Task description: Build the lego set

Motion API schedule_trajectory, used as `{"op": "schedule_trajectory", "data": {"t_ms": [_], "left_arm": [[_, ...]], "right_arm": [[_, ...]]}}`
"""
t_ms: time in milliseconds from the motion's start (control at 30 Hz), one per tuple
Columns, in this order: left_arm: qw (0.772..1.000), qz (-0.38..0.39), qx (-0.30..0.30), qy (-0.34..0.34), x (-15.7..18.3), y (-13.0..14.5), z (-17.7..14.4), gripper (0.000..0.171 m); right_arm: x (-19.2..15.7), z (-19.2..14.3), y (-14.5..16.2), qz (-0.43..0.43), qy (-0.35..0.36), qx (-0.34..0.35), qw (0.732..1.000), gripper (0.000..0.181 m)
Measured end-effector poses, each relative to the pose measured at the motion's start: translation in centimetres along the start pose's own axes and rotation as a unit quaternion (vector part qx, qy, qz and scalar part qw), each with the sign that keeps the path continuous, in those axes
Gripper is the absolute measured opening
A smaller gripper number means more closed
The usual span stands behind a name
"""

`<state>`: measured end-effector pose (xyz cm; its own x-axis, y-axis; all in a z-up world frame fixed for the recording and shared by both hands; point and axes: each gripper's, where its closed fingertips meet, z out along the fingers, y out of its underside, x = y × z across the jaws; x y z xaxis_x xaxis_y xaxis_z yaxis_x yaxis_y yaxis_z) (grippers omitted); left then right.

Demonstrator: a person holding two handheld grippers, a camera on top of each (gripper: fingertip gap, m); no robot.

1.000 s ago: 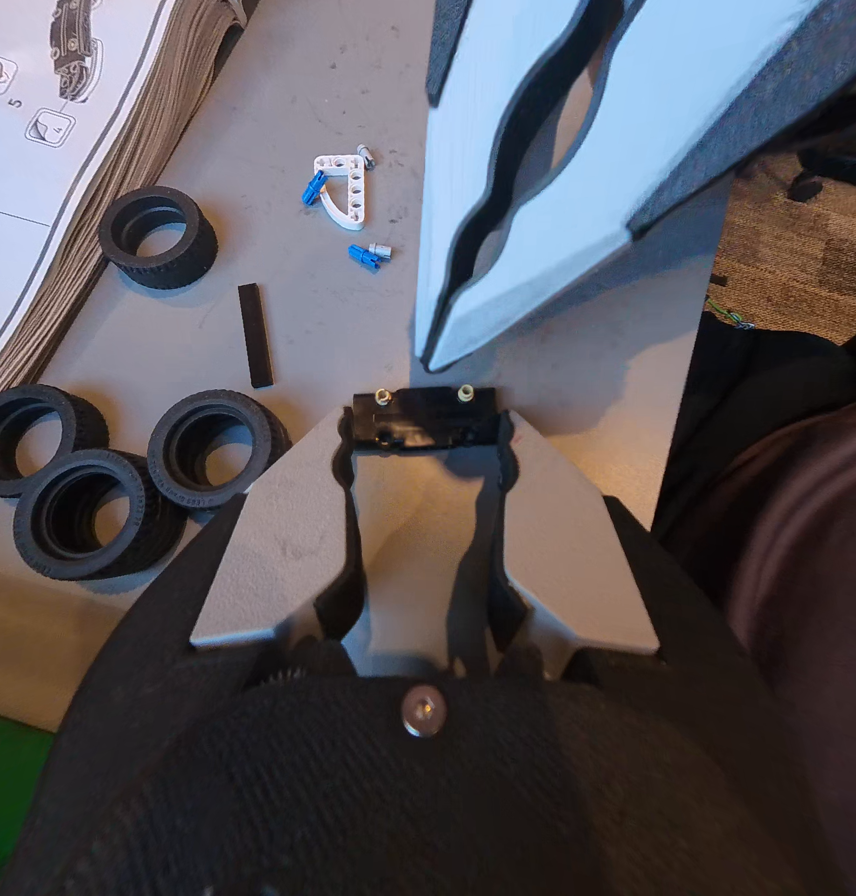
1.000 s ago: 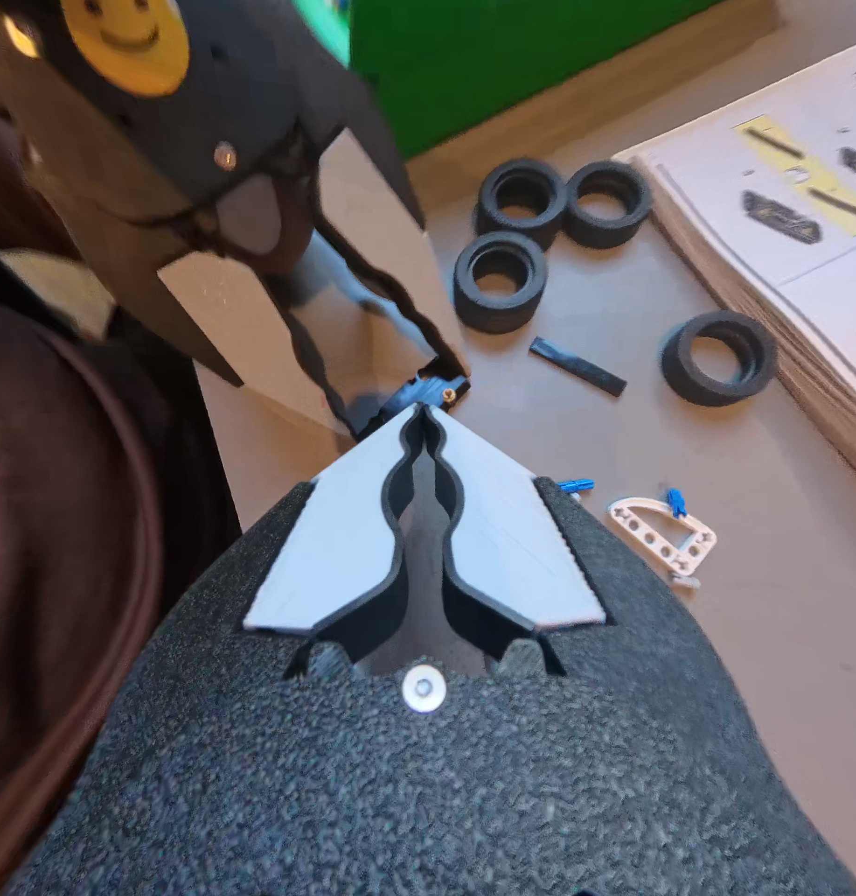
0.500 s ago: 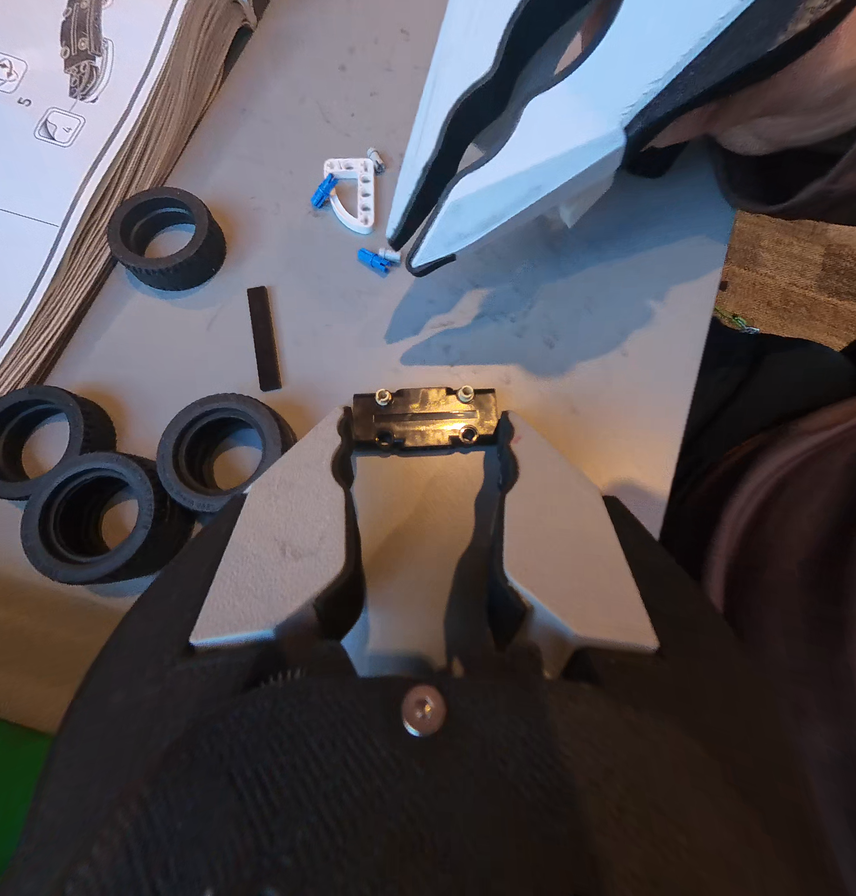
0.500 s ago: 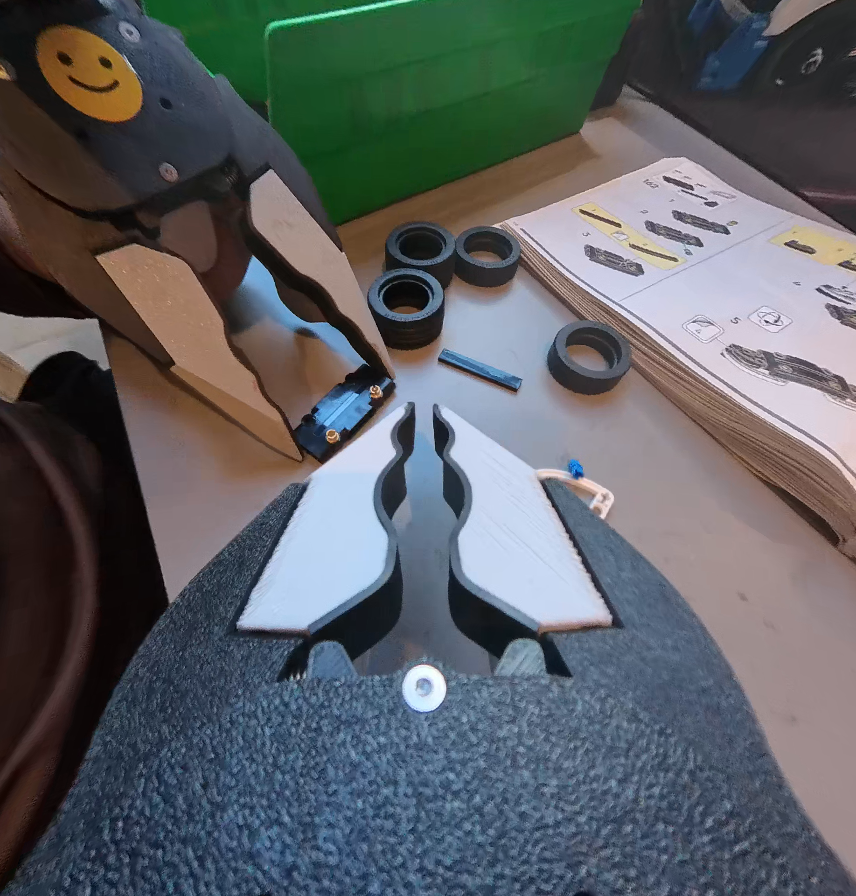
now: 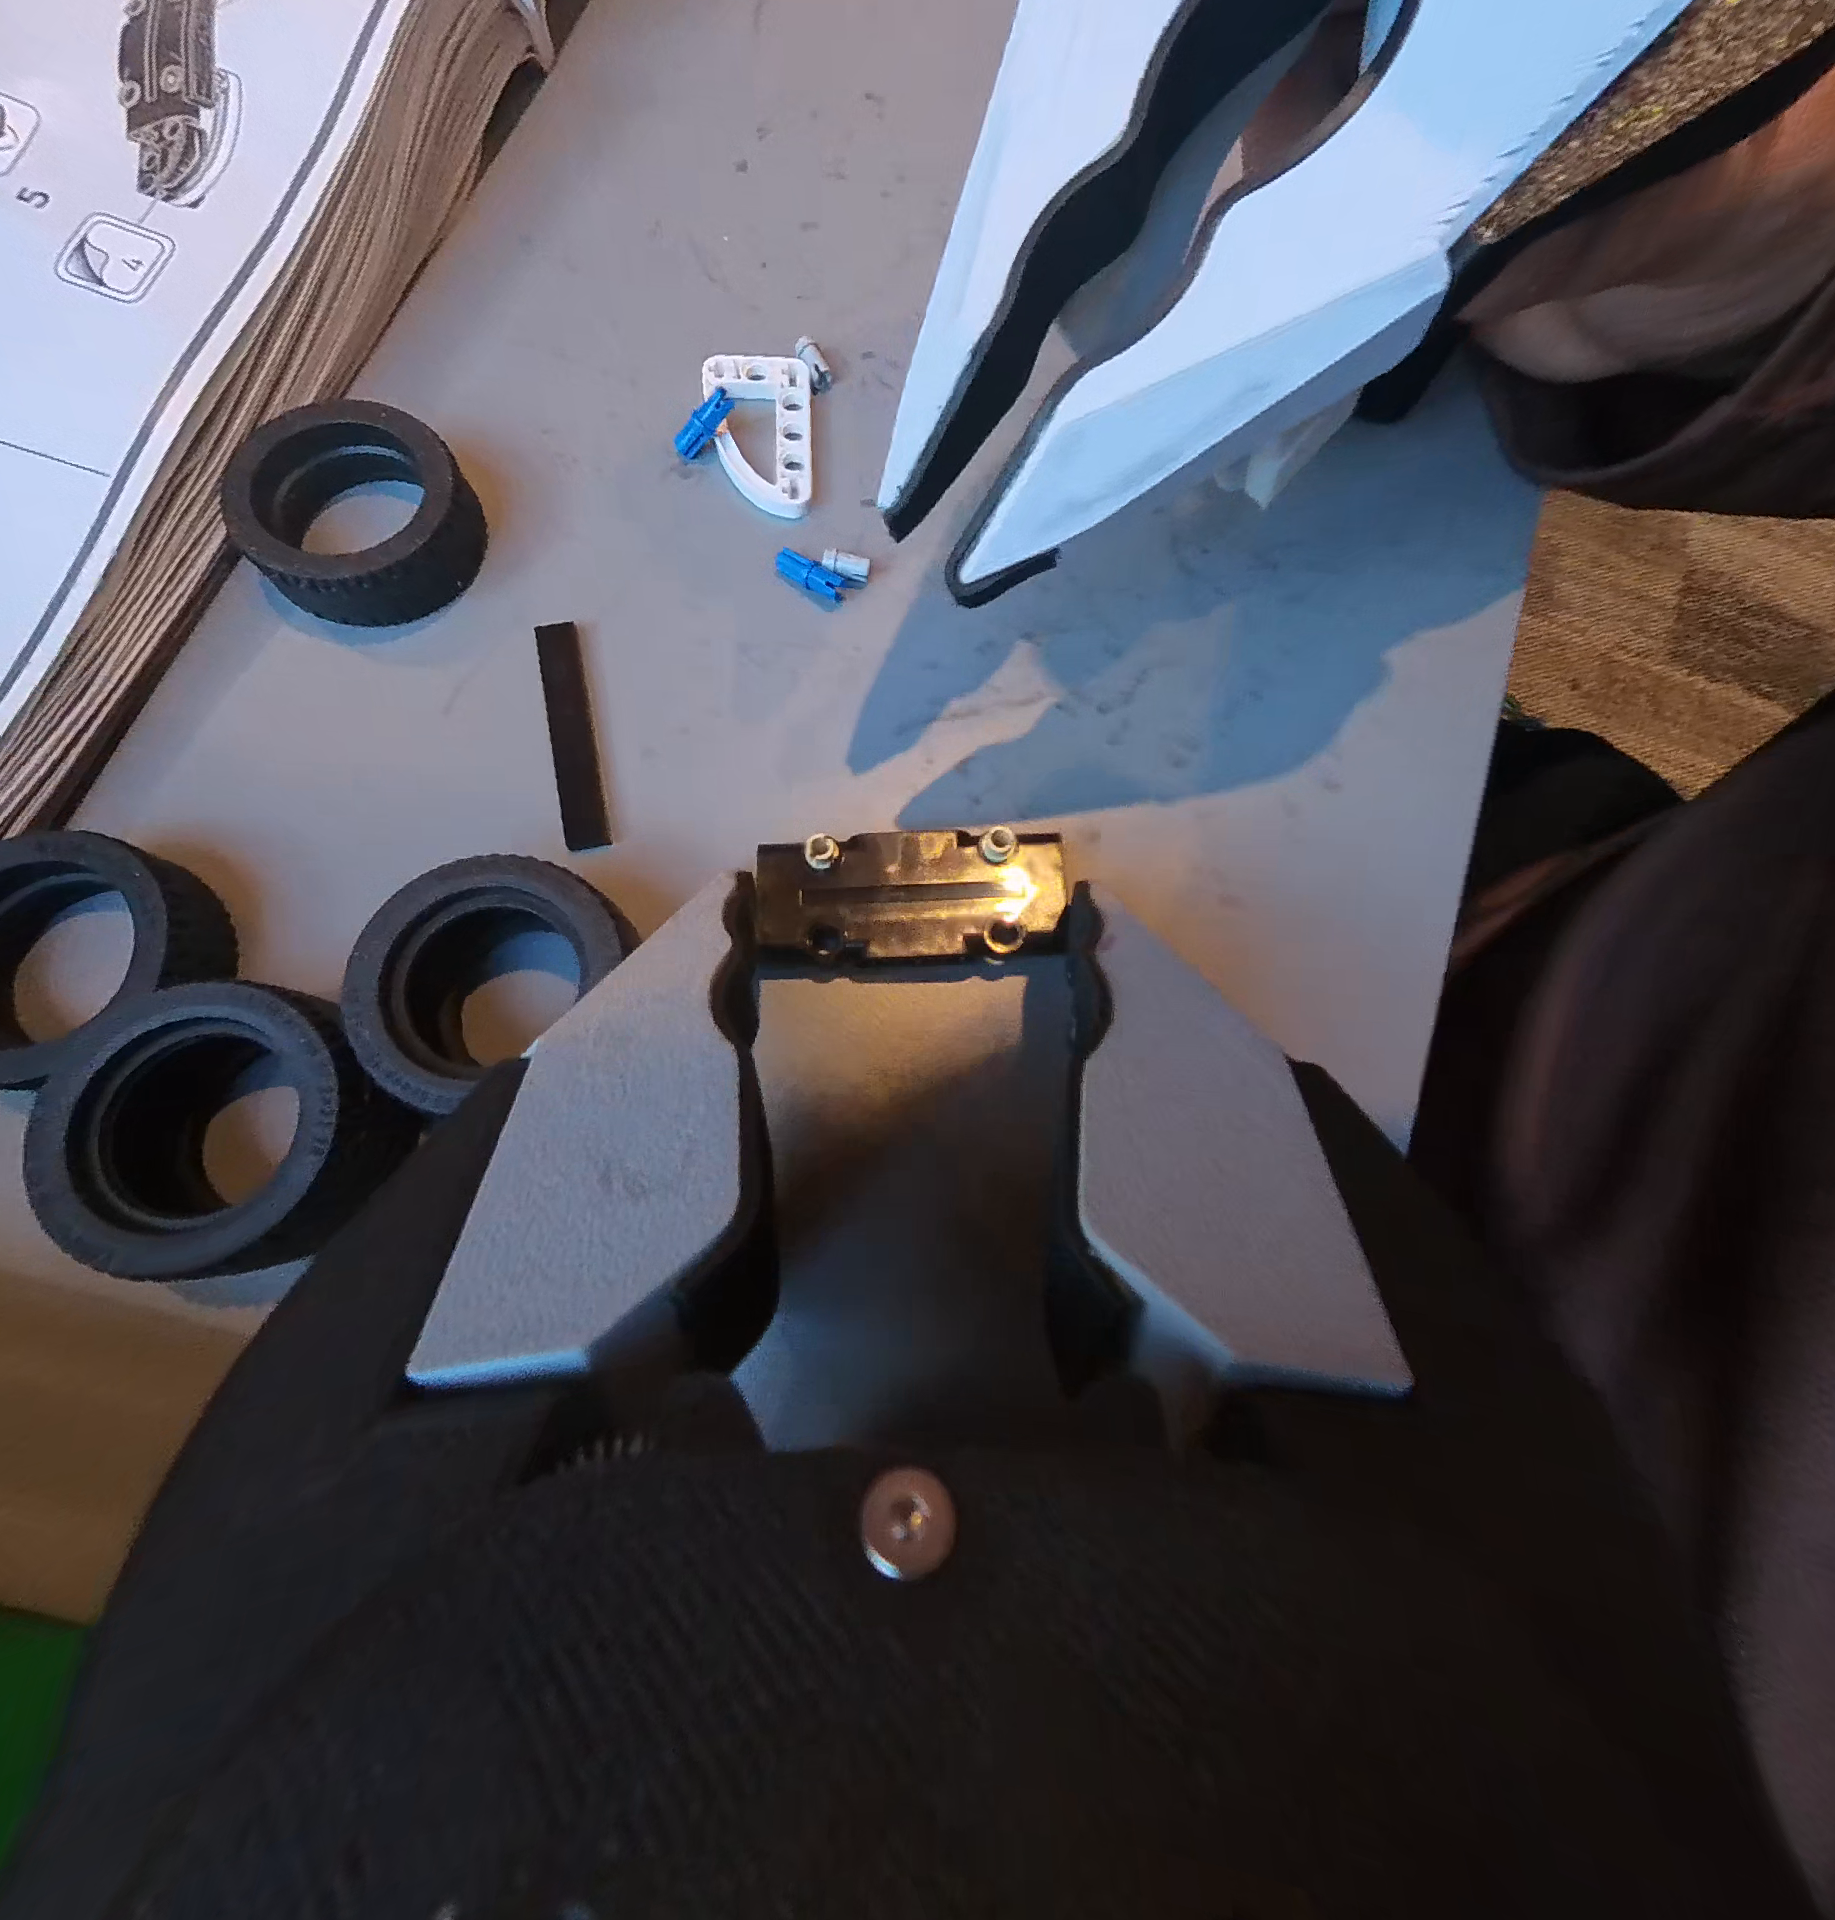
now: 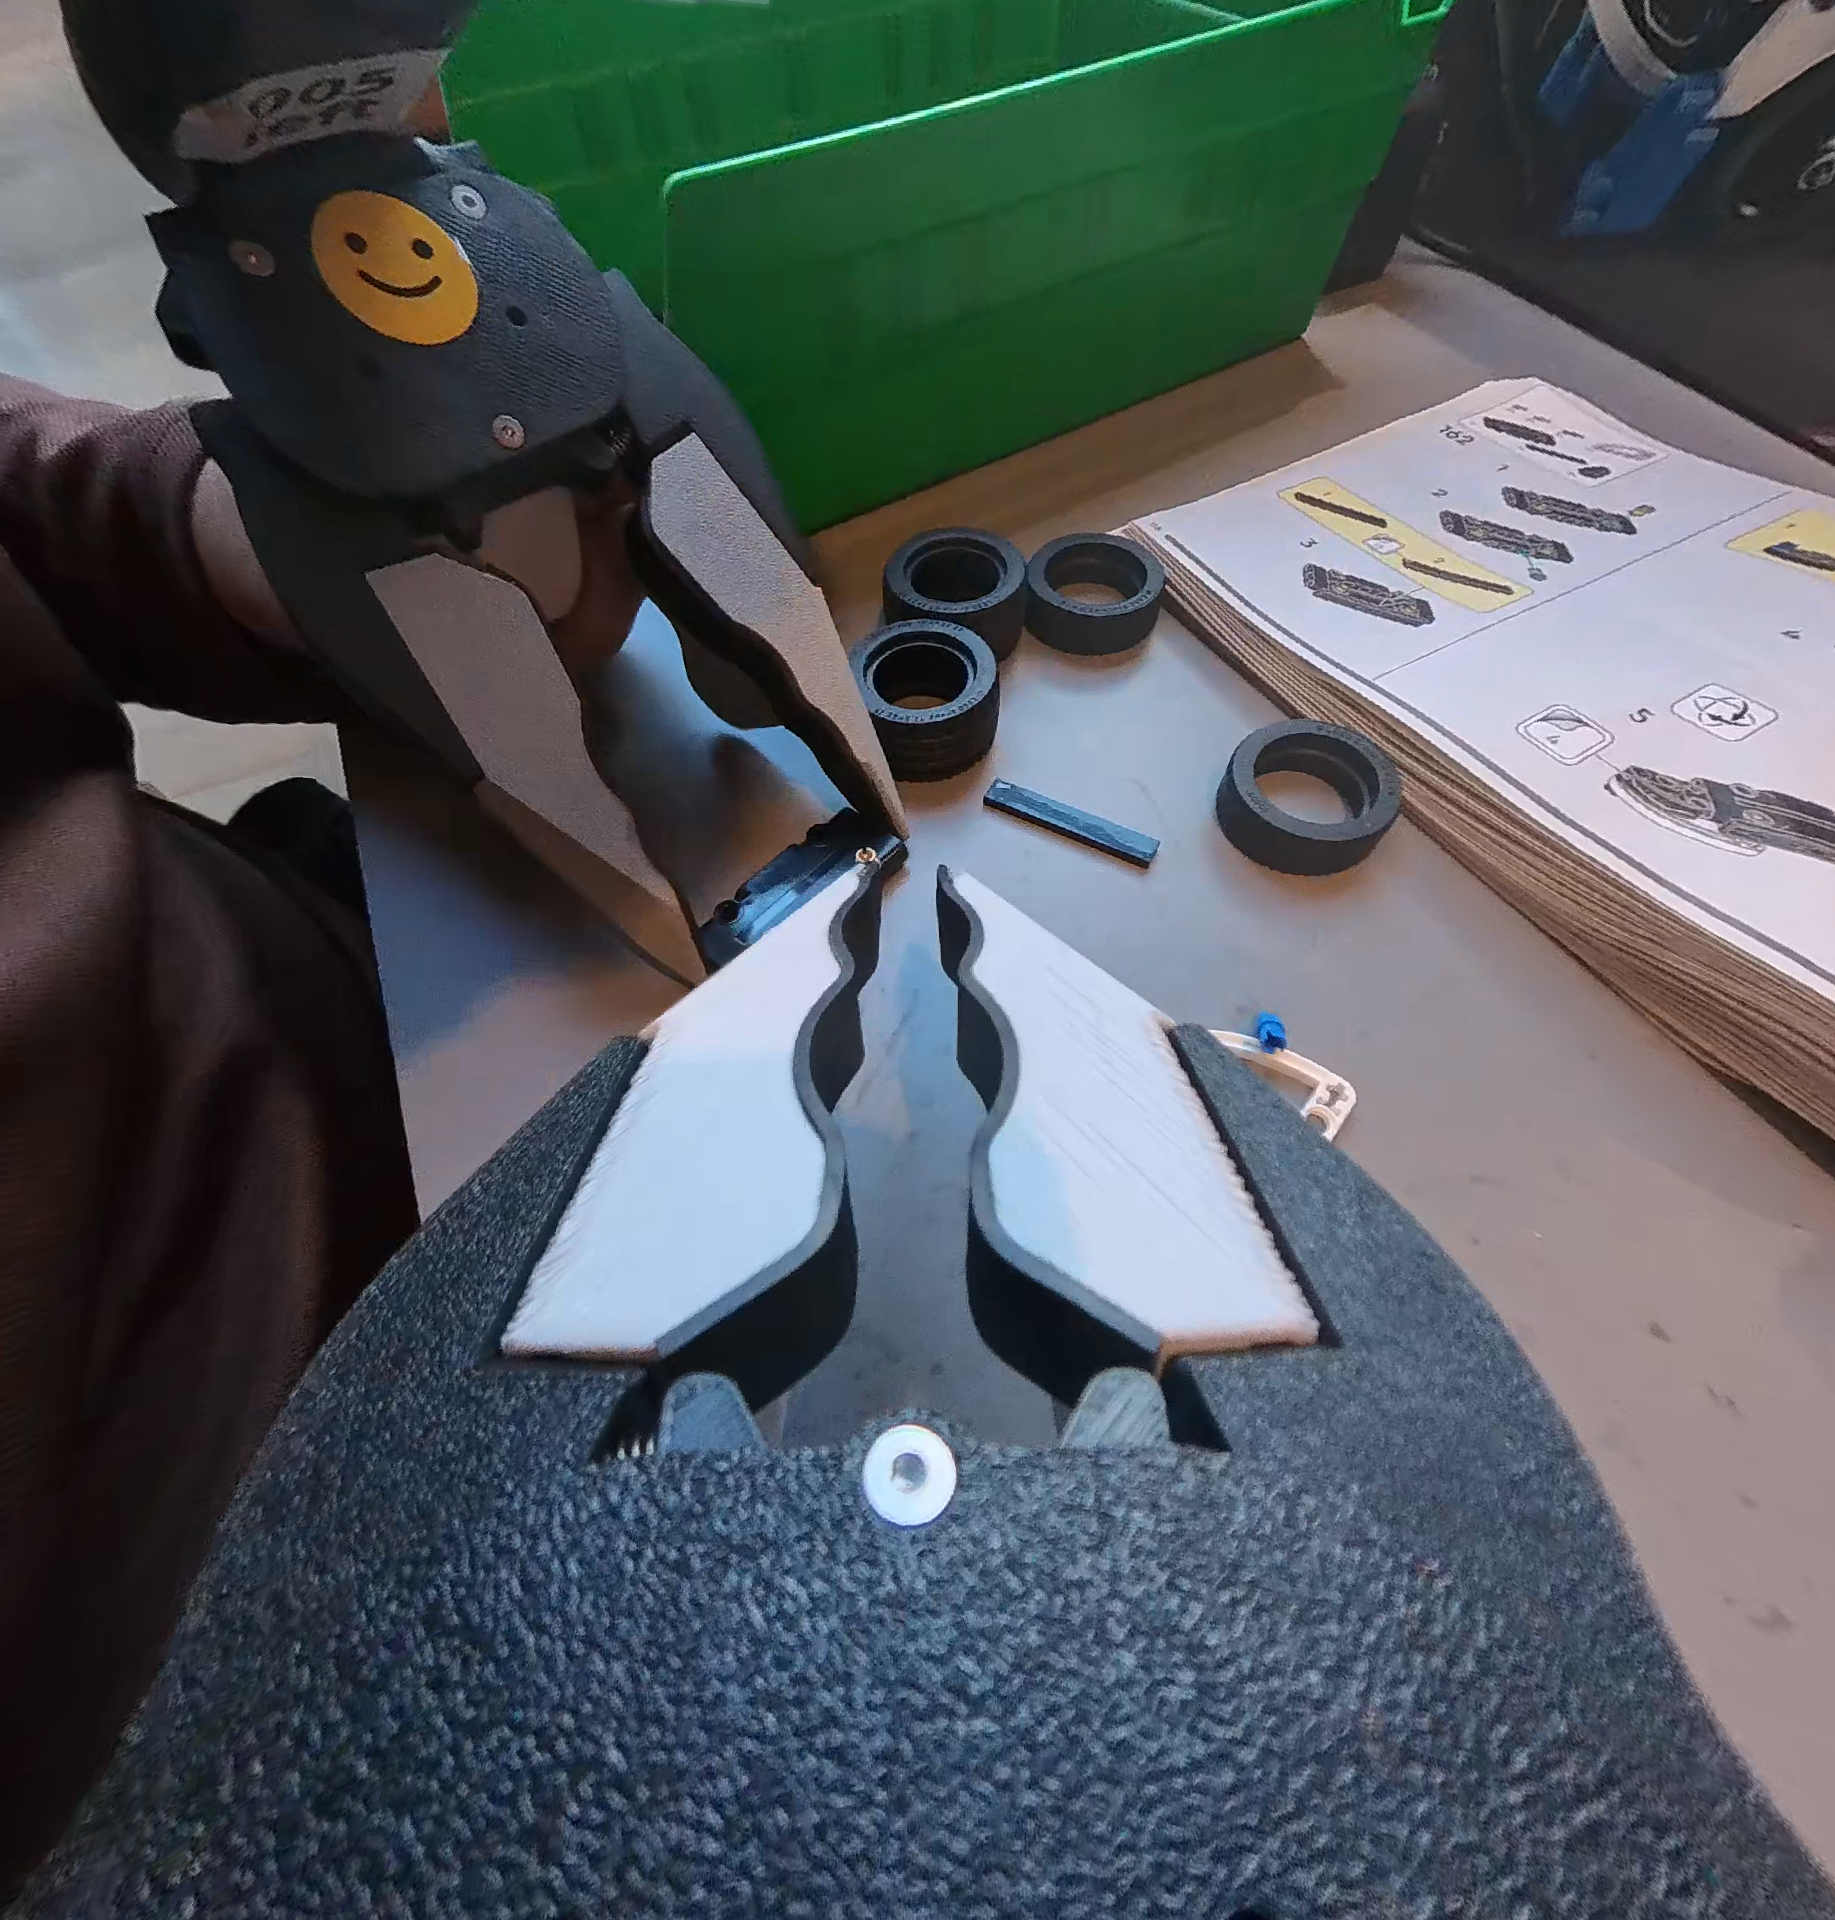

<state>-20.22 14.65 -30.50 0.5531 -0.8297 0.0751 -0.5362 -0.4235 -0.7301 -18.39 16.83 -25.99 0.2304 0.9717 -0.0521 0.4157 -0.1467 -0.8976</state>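
Both wrist views look down steeply and closely at the table [image 5: 1308,935]. They face each other across the loose black bar [image 5: 573,737] [image 6: 1071,822], which both share.

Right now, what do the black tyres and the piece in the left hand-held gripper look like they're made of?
Tyres: probably rubber, matte black, with fine ribbed tread. Black piece in the left hand-held gripper: likely hard plastic, since it's glossy and reflects the light sharply.

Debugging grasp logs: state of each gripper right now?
Left gripper: shut on the black lego piece, held between its fingertips.
Right gripper: open, slight gap, holding nothing.
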Motion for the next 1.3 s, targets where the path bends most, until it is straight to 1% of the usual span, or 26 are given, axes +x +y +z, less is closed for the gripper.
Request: {"op": "schedule_trajectory", "data": {"t_ms": [100, 233, 400, 967, 1300], "left_arm": [[1.000, 0.003, -0.001, -0.002, 0.02, 0.05, -0.01, 0.058], [0.999, 0.030, -0.007, -0.021, 0.21, 0.30, -0.02, 0.058], [0.999, 0.025, -0.007, -0.020, 0.26, 0.53, -0.27, 0.058], [0.999, 0.028, -0.007, -0.019, 0.41, 0.70, -0.45, 0.058], [0.999, 0.029, -0.007, -0.017, 0.48, 0.72, -0.47, 0.058]], "right_arm": [[0.17, 0.09, 0.02, 0.006, 0.000, -0.002, 1.000, 0.010], [0.20, 0.02, 0.01, -0.002, 0.010, -0.001, 1.000, 0.010], [0.27, -0.26, 0.08, -0.010, 0.029, 0.001, 1.000, 0.009], [0.62, -0.43, 0.56, -0.006, 0.054, -0.010, 0.998, 0.009], [0.46, 0.27, 0.78, 0.004, 0.033, -0.024, 0.999, 0.009]]}}
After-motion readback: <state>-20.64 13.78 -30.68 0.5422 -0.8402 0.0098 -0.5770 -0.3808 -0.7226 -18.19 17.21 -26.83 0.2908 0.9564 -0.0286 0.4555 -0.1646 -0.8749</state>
